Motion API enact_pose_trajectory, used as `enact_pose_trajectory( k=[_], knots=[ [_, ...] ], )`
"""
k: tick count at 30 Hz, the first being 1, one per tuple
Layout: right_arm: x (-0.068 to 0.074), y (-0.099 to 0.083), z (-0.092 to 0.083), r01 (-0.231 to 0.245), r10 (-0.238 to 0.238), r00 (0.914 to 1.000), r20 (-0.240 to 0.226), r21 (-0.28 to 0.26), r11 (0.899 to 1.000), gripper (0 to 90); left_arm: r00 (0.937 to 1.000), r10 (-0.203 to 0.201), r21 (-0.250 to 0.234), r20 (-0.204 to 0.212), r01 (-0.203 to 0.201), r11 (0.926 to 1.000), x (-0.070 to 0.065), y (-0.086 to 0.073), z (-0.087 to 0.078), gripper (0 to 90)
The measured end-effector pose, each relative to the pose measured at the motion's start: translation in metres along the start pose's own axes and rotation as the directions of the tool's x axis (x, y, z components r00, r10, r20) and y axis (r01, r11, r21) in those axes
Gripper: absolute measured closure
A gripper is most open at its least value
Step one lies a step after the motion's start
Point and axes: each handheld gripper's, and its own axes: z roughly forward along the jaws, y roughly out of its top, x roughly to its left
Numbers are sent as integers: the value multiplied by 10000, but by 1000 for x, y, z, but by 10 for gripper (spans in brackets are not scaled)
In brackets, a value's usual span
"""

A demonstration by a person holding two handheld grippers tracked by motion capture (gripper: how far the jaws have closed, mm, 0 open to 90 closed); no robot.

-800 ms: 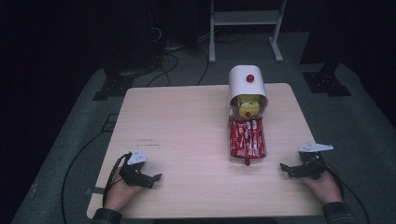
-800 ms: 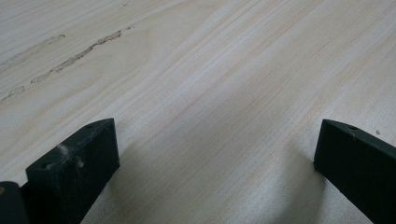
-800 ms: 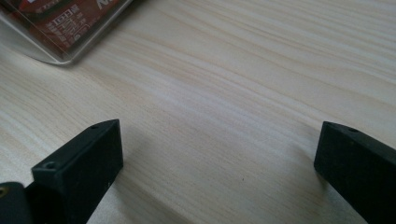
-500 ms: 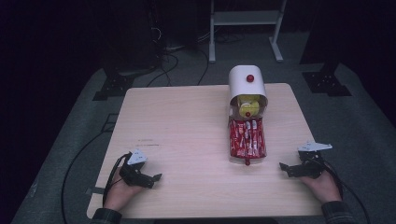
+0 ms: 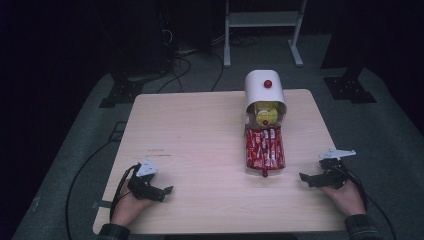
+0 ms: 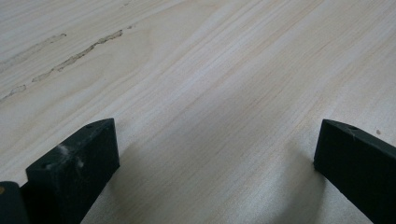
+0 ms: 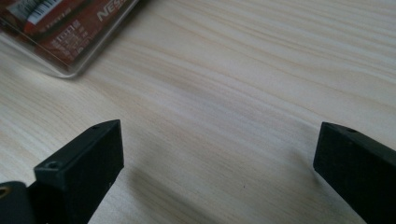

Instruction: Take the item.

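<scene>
tray of red packets point(image 5: 264, 148) | pulled out of white dispenser point(image 5: 264, 90), long axis running from it toward person | right gripper point(image 5: 311, 179) near tray's front corner, jaws wide, empty | left gripper point(image 5: 161, 191) well apart from tray, jaws wide, empty | right hand nearer

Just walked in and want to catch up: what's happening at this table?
Nothing is being handled. A person rests both hands on the near edge of the wooden table, the left gripper and right gripper each with jaws open on bare wood. Between them, farther back, a white dispenser stands with its clear tray of red packets pulled out, untouched.
</scene>
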Motion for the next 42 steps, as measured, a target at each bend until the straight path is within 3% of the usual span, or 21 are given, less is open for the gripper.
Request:
enact_pose_trajectory(
  k=[11,18,42],
  knots=[
    [1,10,-7,-338,331,9990,-292,-245,9991,10,10000,-20,0,-25,20,10000,0,0,0,0],
    [5,18,-15,-147,123,9987,-501,-476,9988,50,10000,-44,-6,-38,44,10000,0,0,0,0],
    [13,49,-27,49,-140,9968,-789,-1152,9933,61,10000,-47,28,-40,47,10000,0,0,-1,0]
  ],
)
